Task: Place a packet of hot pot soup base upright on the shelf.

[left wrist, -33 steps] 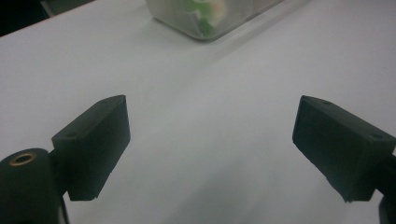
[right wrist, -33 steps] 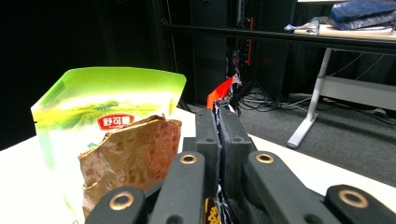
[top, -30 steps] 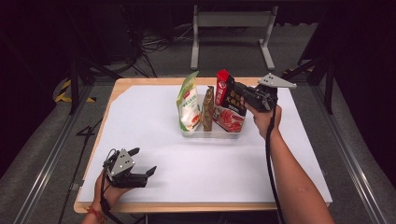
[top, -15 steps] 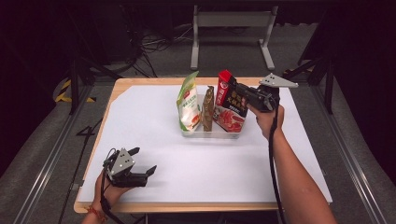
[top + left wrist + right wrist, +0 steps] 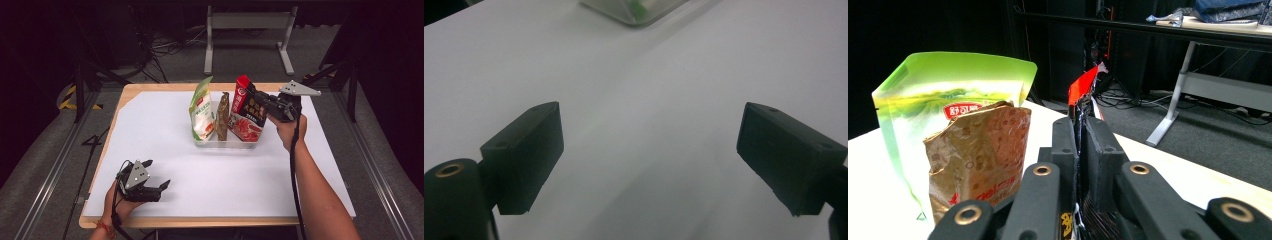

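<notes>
- You are working with the red-topped, black-bodied foil snack pouch [image 5: 247, 110], which is standing upright in the clear, shallow plastic tray [image 5: 227, 143] at that tray's right end.
- The pouch is showing a bright red sealed top edge, a glossy black middle with light lettering, and a reddish food picture on its lower front; in the right gripper view its red top [image 5: 1084, 86] is rising just above the jaws, slightly creased and bent.
- Your right gripper [image 5: 254, 98] is reaching in level from the tray's right side and is pinching the pouch's upper part; in the right gripper view the thin foil is sitting squeezed between the two black pads [image 5: 1063, 145], which have just been easing apart a little while the pouch is staying between them.
- Left of the pouch in the same tray, a crinkled brown paper-look pouch [image 5: 223, 116] is standing in the middle, and a tall light-green and white pouch [image 5: 202, 112] is standing at the left end; all three are crowded close together.
- The tray is sitting on the white sheet covering the wooden table [image 5: 165, 87], toward the far side.
- Your left gripper [image 5: 156, 175] is resting well apart from the tray, near the table's front edge on the left, with its jaws spread wide and nothing between them; in the left gripper view a corner of the tray [image 5: 634, 11] is showing far ahead.
</notes>
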Available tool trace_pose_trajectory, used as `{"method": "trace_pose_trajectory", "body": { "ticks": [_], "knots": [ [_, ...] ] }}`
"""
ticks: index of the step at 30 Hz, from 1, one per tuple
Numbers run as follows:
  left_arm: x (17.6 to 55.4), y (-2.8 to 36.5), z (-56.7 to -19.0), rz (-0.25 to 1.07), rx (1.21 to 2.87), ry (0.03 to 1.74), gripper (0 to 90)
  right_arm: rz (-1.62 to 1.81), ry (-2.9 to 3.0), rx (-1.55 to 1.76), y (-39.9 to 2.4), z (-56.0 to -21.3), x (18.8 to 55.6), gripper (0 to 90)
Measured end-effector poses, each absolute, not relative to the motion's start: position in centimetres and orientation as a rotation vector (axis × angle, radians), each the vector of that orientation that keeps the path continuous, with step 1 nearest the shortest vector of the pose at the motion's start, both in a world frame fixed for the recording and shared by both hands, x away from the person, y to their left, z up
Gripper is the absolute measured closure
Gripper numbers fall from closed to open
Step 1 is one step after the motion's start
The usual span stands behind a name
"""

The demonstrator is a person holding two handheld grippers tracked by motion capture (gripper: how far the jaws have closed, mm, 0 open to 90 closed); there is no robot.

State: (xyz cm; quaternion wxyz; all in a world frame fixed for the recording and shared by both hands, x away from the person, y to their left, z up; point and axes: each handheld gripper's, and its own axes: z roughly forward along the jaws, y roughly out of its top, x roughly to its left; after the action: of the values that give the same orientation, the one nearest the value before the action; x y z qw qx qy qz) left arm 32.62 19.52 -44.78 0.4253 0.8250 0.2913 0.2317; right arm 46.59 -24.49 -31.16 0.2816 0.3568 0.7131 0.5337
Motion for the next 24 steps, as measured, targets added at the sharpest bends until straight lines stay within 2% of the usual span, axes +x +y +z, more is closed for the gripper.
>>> {"method": "trace_pose_trajectory", "body": {
  "ticks": [24],
  "knots": [
    [32.4, 19.1, -44.8, 0.589, 2.098, 0.709, 12.6, 1.315, 1.936, 0.947, -25.3, -31.3, 44.9, 65.5]
  ]
}}
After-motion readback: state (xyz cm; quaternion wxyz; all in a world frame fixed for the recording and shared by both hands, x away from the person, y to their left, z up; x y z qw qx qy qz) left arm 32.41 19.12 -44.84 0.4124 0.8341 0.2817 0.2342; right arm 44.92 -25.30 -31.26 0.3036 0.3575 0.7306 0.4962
